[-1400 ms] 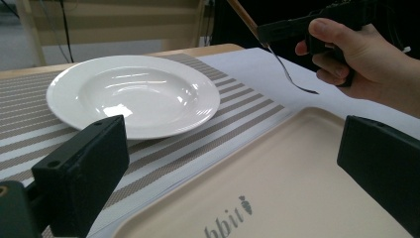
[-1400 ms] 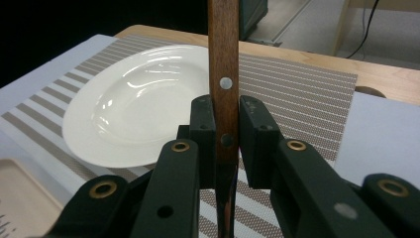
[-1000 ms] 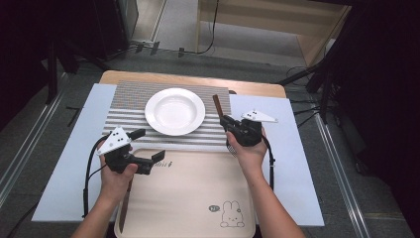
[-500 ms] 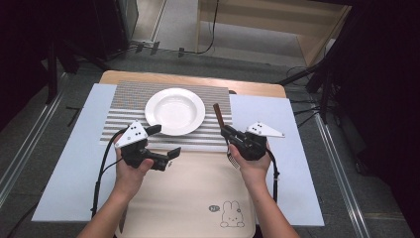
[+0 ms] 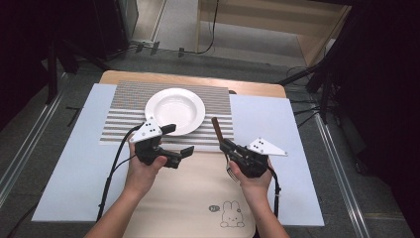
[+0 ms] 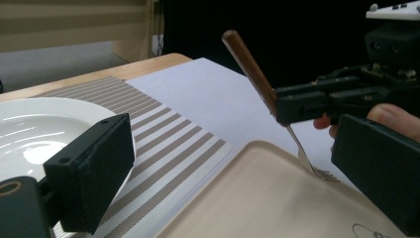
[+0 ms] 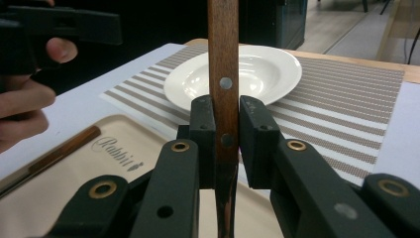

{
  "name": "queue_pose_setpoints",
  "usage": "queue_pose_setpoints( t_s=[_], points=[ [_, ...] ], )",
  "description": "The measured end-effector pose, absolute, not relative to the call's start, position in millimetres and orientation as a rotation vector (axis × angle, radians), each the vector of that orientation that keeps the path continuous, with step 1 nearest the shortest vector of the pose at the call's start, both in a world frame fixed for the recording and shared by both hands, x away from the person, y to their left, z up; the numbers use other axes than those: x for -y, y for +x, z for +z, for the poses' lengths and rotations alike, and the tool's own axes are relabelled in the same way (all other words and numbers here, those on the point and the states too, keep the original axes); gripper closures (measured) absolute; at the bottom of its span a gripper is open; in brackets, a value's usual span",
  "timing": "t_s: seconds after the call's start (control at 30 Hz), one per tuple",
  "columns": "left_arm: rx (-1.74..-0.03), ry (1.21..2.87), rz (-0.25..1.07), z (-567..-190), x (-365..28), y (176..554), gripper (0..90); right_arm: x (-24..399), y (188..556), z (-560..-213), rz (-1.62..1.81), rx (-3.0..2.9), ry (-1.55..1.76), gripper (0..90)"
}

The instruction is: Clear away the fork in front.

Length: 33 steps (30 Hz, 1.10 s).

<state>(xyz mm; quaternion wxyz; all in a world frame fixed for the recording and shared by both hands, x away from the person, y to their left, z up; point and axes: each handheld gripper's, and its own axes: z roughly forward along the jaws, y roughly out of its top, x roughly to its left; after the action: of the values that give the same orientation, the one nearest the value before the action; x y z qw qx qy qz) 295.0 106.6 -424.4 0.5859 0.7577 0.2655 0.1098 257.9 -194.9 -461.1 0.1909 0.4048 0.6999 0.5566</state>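
The right gripper [image 5: 229, 147] clamps the fork [image 5: 218, 133], handle tilted far-left; the plate [image 5: 175, 110] lies far-left. The left gripper [image 5: 178, 140] gapes.

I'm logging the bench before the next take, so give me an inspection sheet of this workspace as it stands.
Surface: wooden table under a pale blue sheet, with a striped placemat and a beige tray printed with a rabbit.
Job's things: wood-handled fork, tilted, tines down over the tray; white plate on the placemat, bare.
Clutter: a brown stick-like item lies on the tray; what it is cannot be told.
Grippers: right tongs shut on the fork's handle; left tongs open, holding nothing, near the plate.
Cables: black cable trails from the left tongs along the forearm.
Surroundings: grey floor, dark stands, wooden furniture behind.
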Motion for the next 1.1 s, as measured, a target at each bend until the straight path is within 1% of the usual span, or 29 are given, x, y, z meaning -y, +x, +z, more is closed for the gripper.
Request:
queue_pose_setpoints(
  t_s=[0.2, 0.23, 0.27, 0.37, 0.43, 0.5, 0.6, 0.63, 0.73, 0.93, 1.0, 1.07, 1.1],
  points=[
    [-0.608, 1.758, 0.214, -423.8, -95.9, 294.5, 1.8, 195.2, 244.6, -465.7, 1.593, -1.957, 1.118, 76.4],
    [-0.6, 1.762, 0.203, -424.3, -91.9, 294.3, 2.4, 195.2, 243.0, -466.2, 1.597, -1.953, 1.118, 76.4],
    [-0.598, 1.758, 0.199, -424.5, -90.3, 294.1, 5.0, 195.1, 241.9, -466.5, 1.595, -1.954, 1.113, 76.4],
    [-0.595, 1.75, 0.175, -425.0, -85.0, 293.5, 6.4, 194.9, 239.2, -466.3, 1.604, -1.95, 1.102, 76.4],
    [-0.603, 1.743, 0.162, -425.3, -82.4, 293.0, 12.7, 194.2, 237.6, -466.6, 1.607, -1.946, 1.098, 76.4],
    [-0.61, 1.742, 0.149, -426.1, -78.9, 292.9, 13.2, 192.3, 236.1, -467.8, 1.603, -1.948, 1.089, 76.4],
    [-0.624, 1.739, 0.126, -427.1, -75.2, 293.1, 18.7, 190.1, 234.8, -469.7, 1.603, -1.951, 1.086, 76.4],
    [-0.63, 1.738, 0.111, -427.7, -73.5, 293.4, 18.7, 188.8, 234.2, -470.5, 1.603, -1.951, 1.083, 76.4],
    [-0.646, 1.733, 0.08, -429.0, -67.7, 293.7, 27.6, 186.1, 232.4, -471.8, 1.601, -1.949, 1.073, 76.4],
    [-0.665, 1.722, 0.022, -431.1, -61.1, 295.7, 37.6, 181.5, 229.9, -472.8, 1.598, -1.941, 1.044, 76.4],
    [-0.668, 1.726, 0.008, -431.6, -58.1, 296.1, 44.0, 180.0, 229.2, -472.9, 1.593, -1.939, 1.033, 76.4],
    [-0.668, 1.731, -0.009, -432.2, -55.2, 296.2, 48.0, 178.4, 228.3, -473.0, 1.587, -1.941, 1.026, 76.4],
    [-0.668, 1.731, -0.009, -432.2, -55.2, 296.2, 52.0, 177.8, 228.0, -473.1, 1.583, -1.939, 1.02, 76.4]
  ],
)
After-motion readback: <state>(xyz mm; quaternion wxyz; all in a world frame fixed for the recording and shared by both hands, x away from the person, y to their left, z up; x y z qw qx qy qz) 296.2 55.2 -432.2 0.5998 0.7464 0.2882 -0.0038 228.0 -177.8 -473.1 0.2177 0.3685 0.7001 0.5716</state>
